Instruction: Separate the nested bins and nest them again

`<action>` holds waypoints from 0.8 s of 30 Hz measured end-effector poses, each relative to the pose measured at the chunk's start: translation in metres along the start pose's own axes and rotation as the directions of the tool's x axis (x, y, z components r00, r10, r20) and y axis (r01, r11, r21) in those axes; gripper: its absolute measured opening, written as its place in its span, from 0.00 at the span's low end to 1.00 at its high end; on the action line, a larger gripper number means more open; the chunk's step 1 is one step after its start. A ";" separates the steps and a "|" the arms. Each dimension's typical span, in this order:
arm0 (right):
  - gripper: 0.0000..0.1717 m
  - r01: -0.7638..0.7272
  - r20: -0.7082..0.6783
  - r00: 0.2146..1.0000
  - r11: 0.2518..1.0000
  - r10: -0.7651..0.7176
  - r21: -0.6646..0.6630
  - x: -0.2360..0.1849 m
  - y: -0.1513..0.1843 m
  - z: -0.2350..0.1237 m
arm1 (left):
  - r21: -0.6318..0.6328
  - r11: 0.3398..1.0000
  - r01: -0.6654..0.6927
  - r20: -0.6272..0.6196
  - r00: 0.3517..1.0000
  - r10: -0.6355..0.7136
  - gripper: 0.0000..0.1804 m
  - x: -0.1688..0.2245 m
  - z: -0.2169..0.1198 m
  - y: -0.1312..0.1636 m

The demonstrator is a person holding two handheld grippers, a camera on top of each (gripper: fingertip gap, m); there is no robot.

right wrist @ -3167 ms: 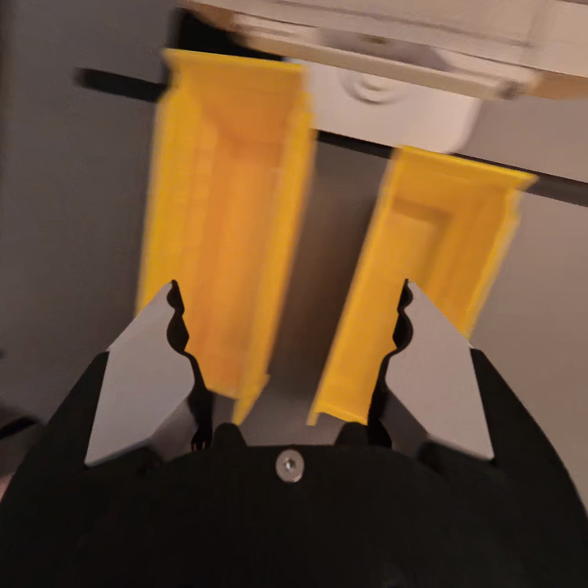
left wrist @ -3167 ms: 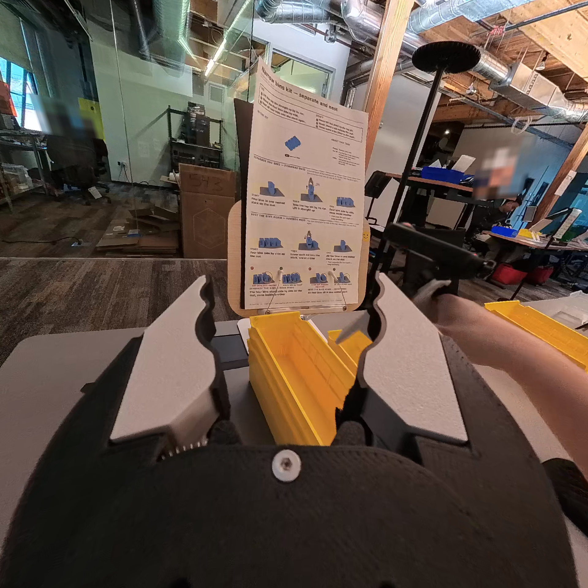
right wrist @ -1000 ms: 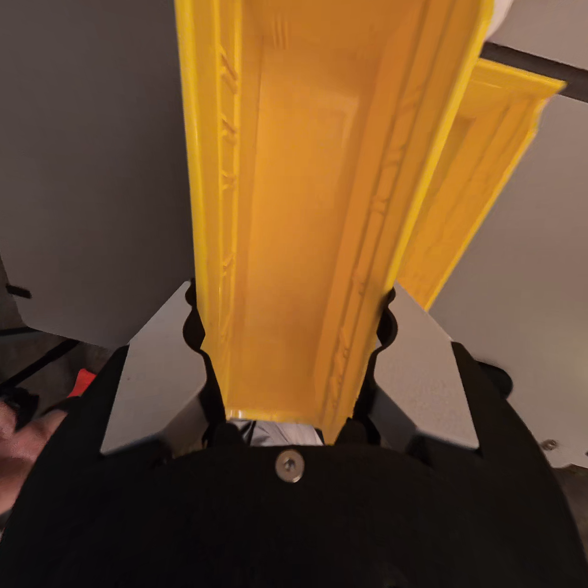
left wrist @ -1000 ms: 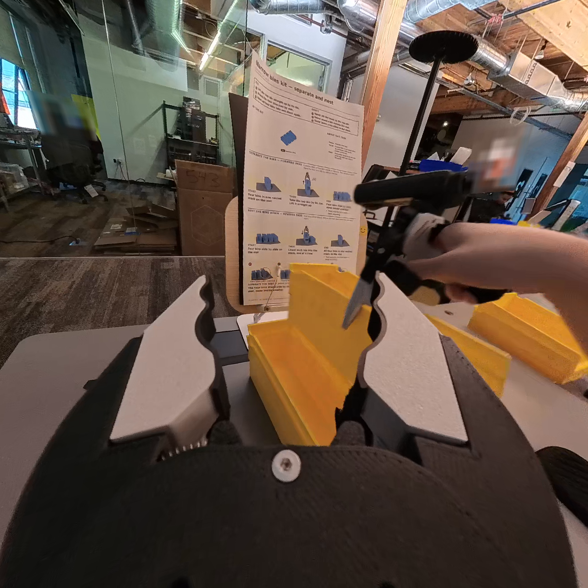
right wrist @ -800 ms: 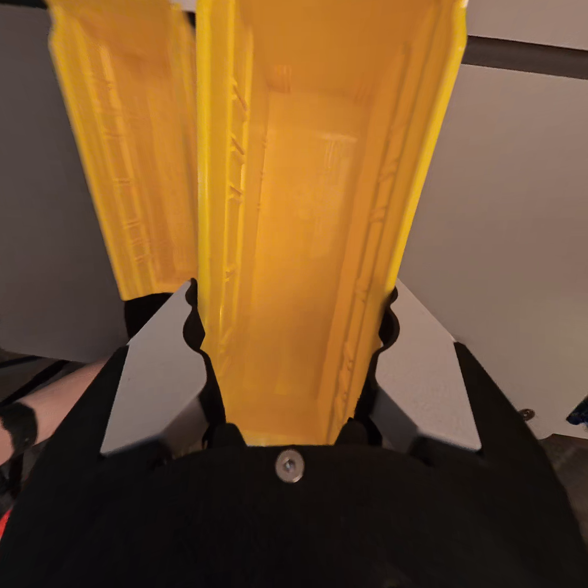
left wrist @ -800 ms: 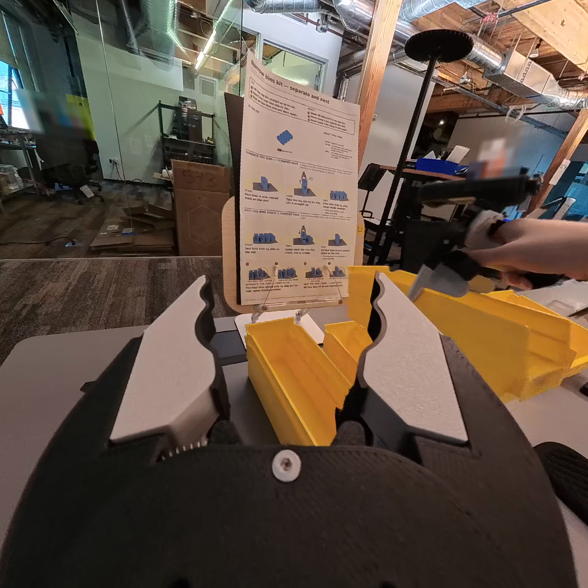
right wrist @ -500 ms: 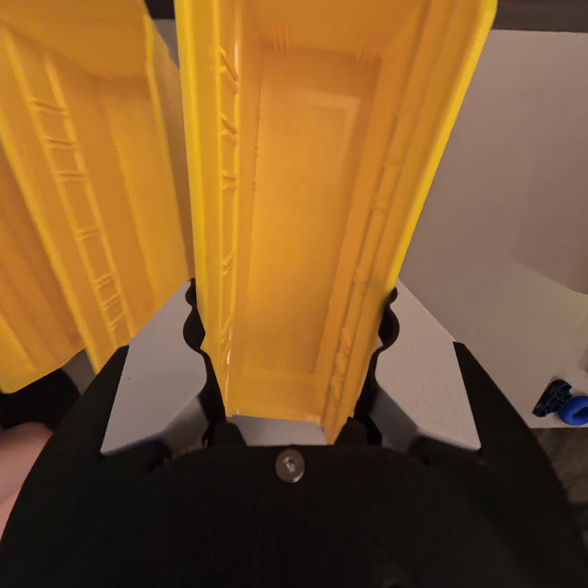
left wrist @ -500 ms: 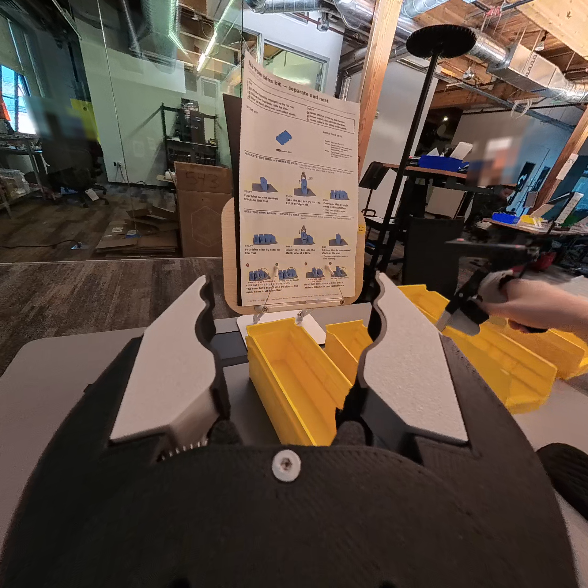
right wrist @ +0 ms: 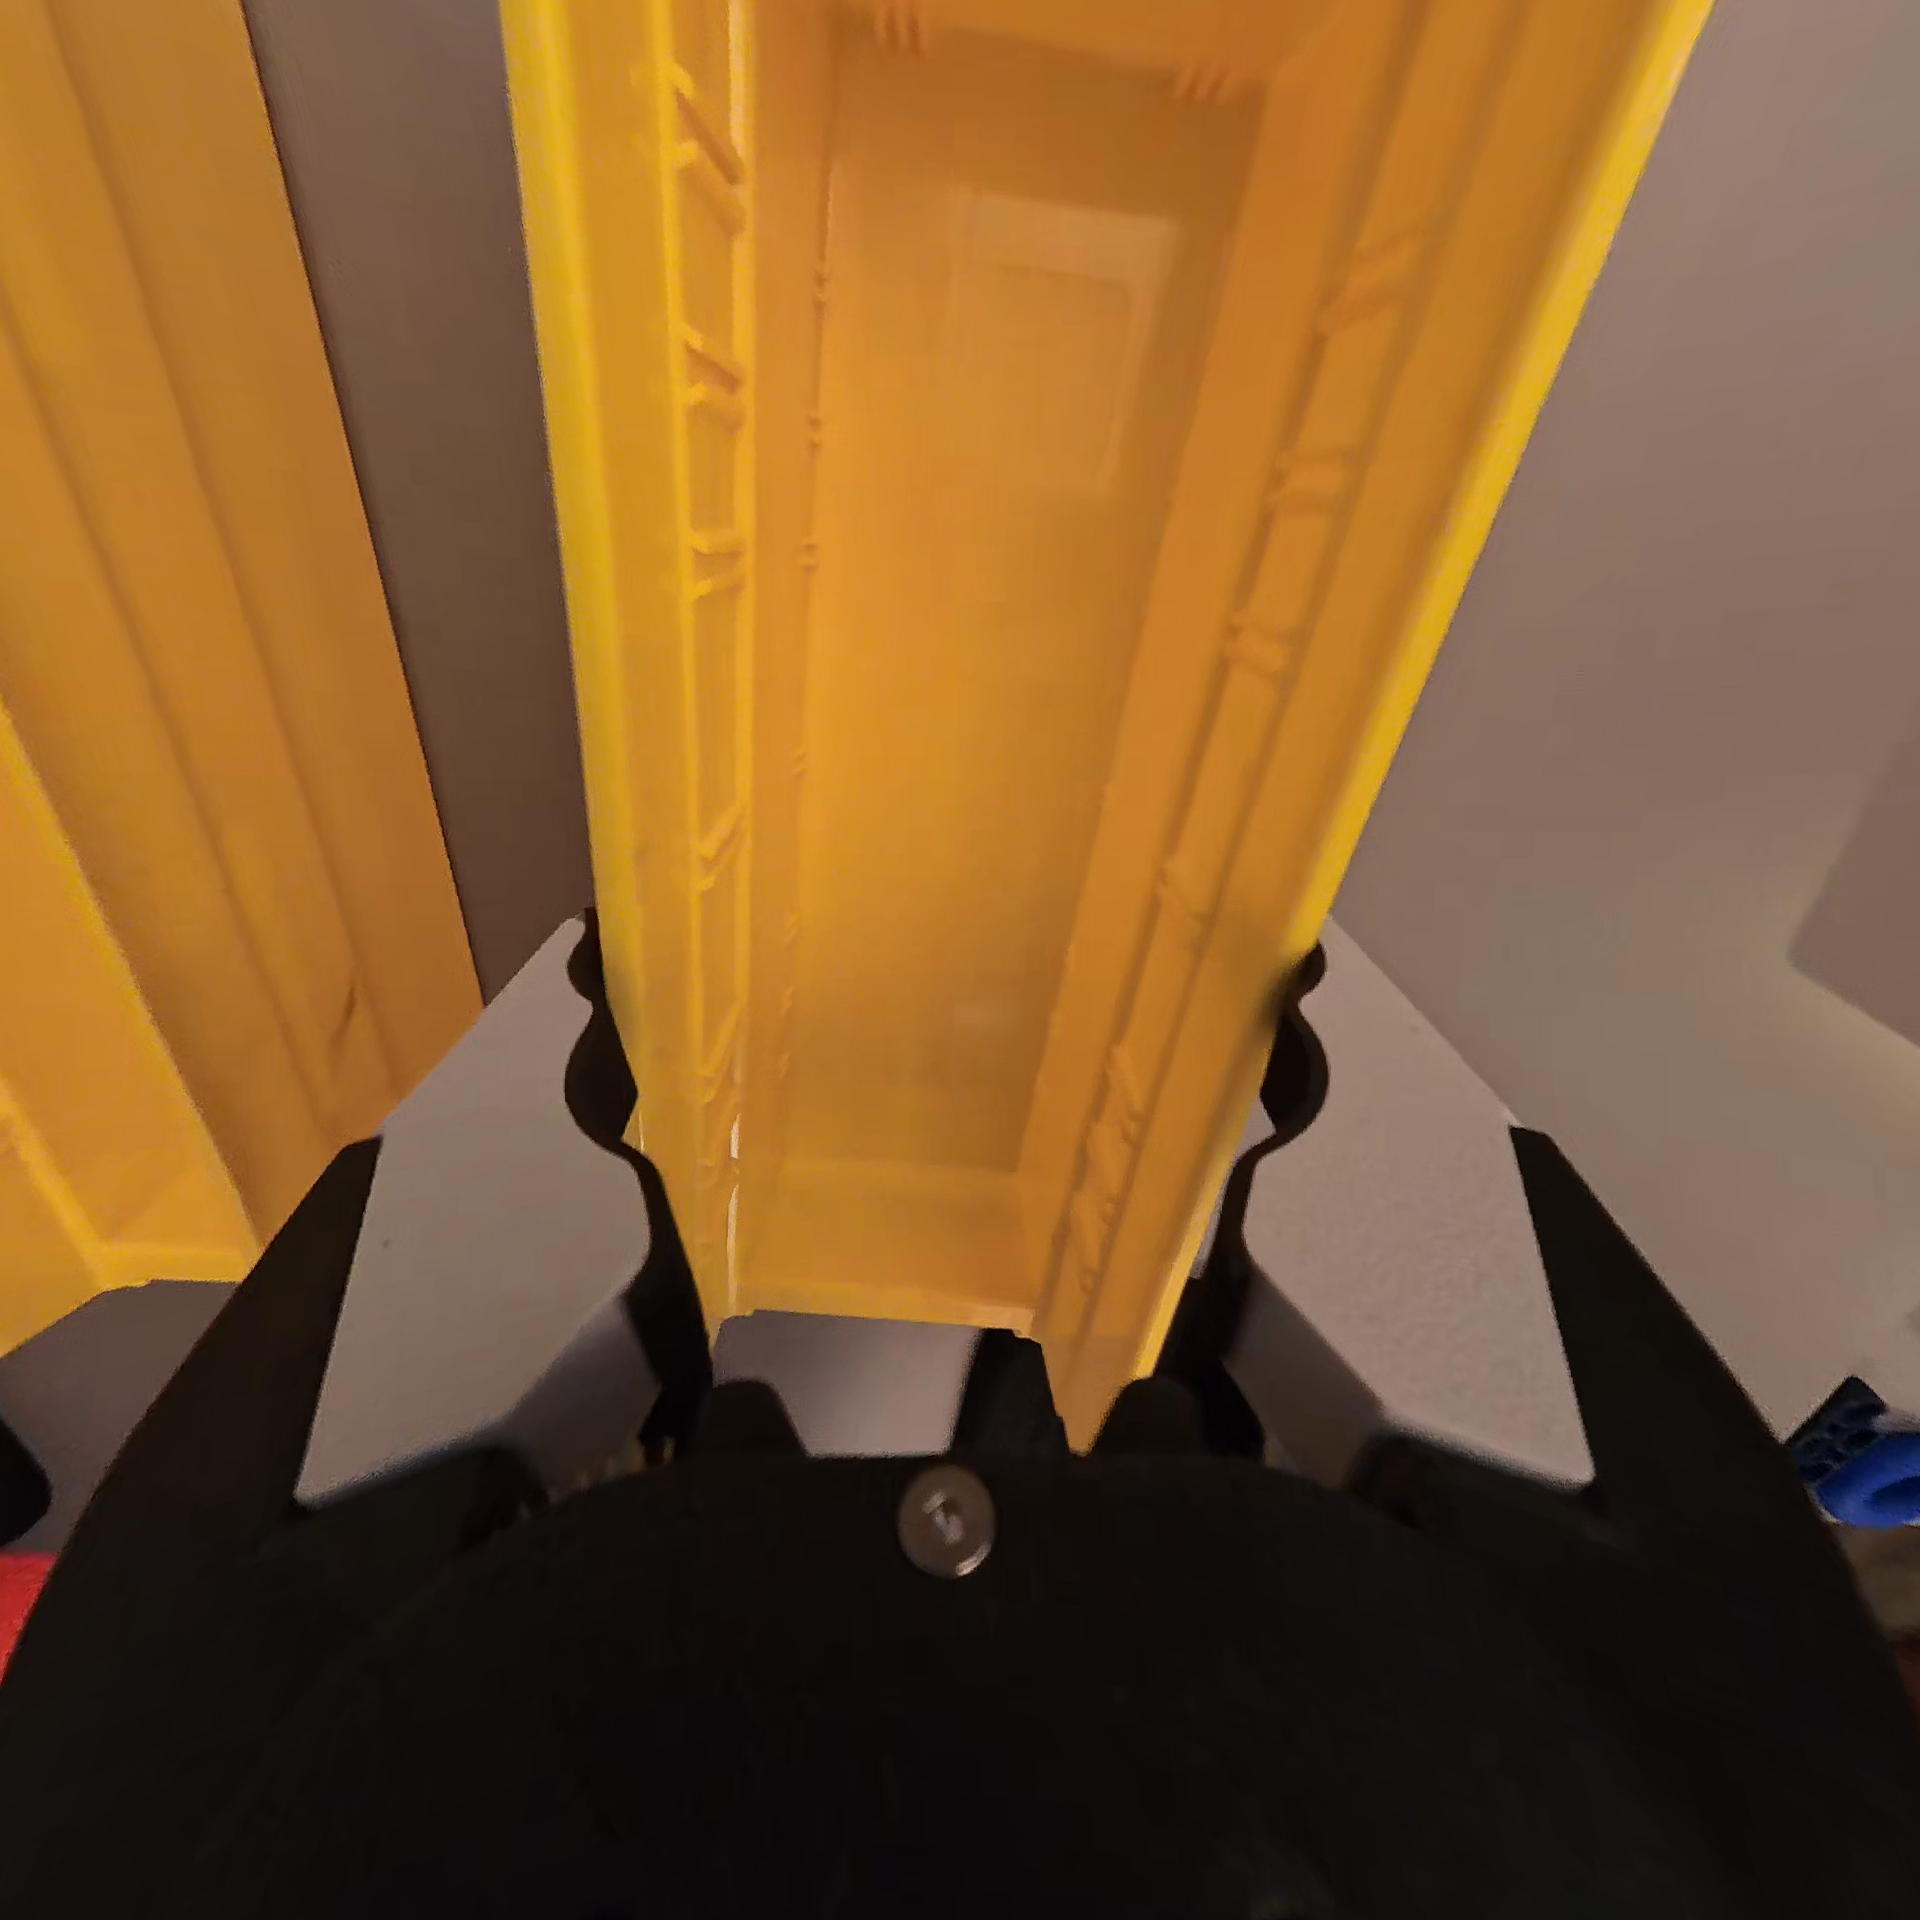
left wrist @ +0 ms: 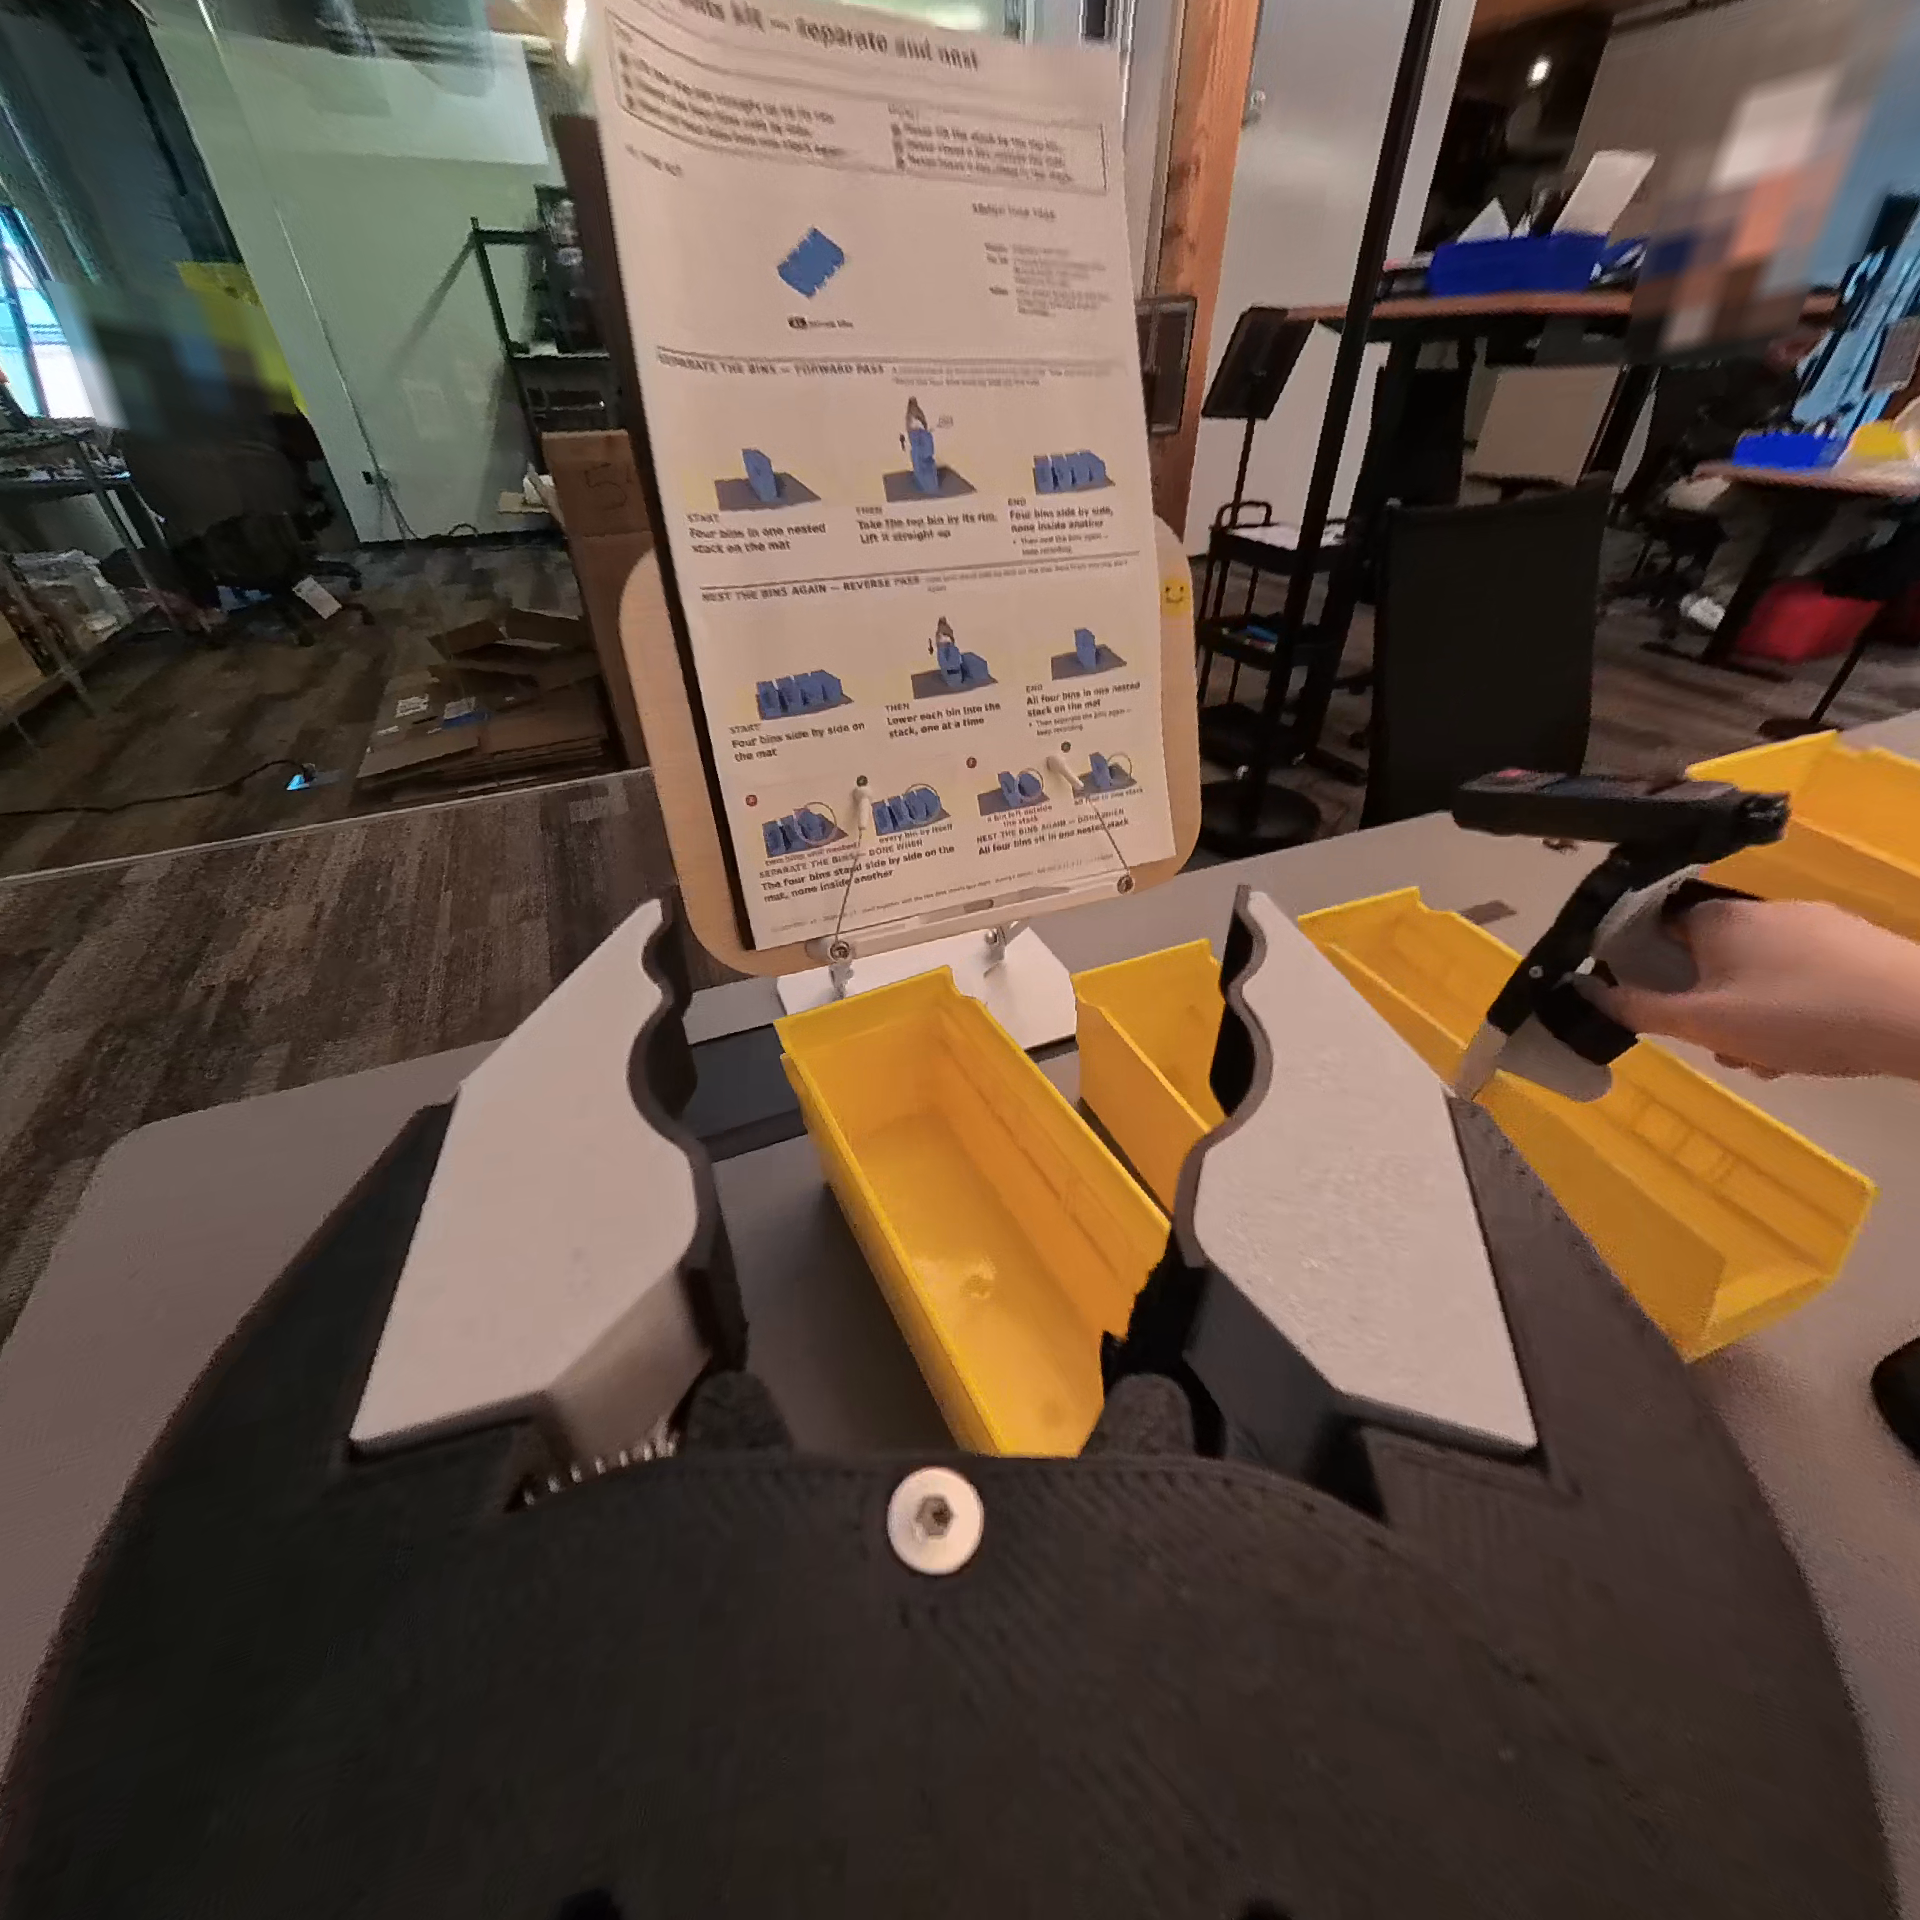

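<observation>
Table [left wrist: 260, 1174], grey, carries four yellow bins side by side before a printed instruction sheet [left wrist: 894, 488] on a stand. Left gripper [left wrist: 951, 935] hangs wide apart over the leftmost bin [left wrist: 966, 1174], only its right finger [left wrist: 1330, 1174] near the wall. Right gripper [right wrist: 945, 966] straddles the third bin [right wrist: 987, 623], jaws wide; whether its pads press cannot be told.

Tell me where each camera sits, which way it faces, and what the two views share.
Left wrist view: on the left claw, low over the table, facing the instruction sheet; shows the person's hand.
Right wrist view: on the right claw, looking down along the bin between its fingers.
Shared: that bin, right claw.
</observation>
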State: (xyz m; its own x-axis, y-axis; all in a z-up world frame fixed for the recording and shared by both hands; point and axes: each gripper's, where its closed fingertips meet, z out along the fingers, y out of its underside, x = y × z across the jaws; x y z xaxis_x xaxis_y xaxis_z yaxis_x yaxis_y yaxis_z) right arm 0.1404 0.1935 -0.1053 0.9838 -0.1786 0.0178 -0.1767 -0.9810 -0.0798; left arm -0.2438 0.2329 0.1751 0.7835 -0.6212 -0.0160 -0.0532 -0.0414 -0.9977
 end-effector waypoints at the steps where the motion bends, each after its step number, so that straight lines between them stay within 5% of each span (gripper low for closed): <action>1: 0.74 0.006 0.007 1.000 1.000 -0.007 0.005 0.000 0.001 0.000 | -0.015 1.000 -0.017 0.007 1.000 0.017 0.57 0.003 0.005 0.003; 6: 0.74 0.070 0.001 0.998 0.994 -0.070 0.087 0.003 0.003 -0.010 | -0.080 0.993 -0.081 0.098 0.991 0.089 0.62 -0.001 0.023 0.014; 11: 0.70 0.155 -0.009 0.986 0.908 -0.165 0.389 0.002 -0.015 -0.071 | -0.119 0.986 -0.118 0.144 0.980 0.135 0.64 -0.001 0.030 0.020; 14: 0.67 0.195 -0.022 0.965 0.655 -0.263 0.730 -0.010 -0.037 -0.152 | -0.173 0.979 -0.107 0.150 0.980 0.134 0.63 0.000 0.035 0.033; 16: 0.67 0.187 -0.088 0.959 0.369 -0.270 0.910 -0.008 -0.039 -0.216 | -0.240 0.970 -0.047 0.113 0.991 0.076 0.60 0.007 0.042 0.052; 19: 0.67 0.145 -0.148 0.940 -0.031 -0.308 0.989 -0.009 -0.027 -0.285 | -0.357 0.934 0.014 -0.011 1.000 -0.019 0.57 0.032 0.054 0.084; 22: 0.67 0.126 -0.103 0.920 0.037 -0.379 0.991 -0.006 -0.027 -0.271 | -0.443 0.897 0.011 -0.024 0.999 -0.024 0.58 0.036 0.064 0.106; 24: 0.65 0.081 -0.073 0.904 0.002 -0.421 0.997 -0.003 -0.027 -0.253 | -0.519 0.854 -0.028 -0.028 0.999 0.016 0.59 0.035 0.068 0.117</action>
State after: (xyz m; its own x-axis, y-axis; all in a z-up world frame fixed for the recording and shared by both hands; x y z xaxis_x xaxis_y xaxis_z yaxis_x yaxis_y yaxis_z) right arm 0.1340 0.2013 0.1485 0.9615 0.2459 0.1223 0.1112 0.0586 -0.9921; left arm -0.1802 0.2598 0.0533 0.7650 -0.6433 -0.0305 -0.3890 -0.4239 -0.8179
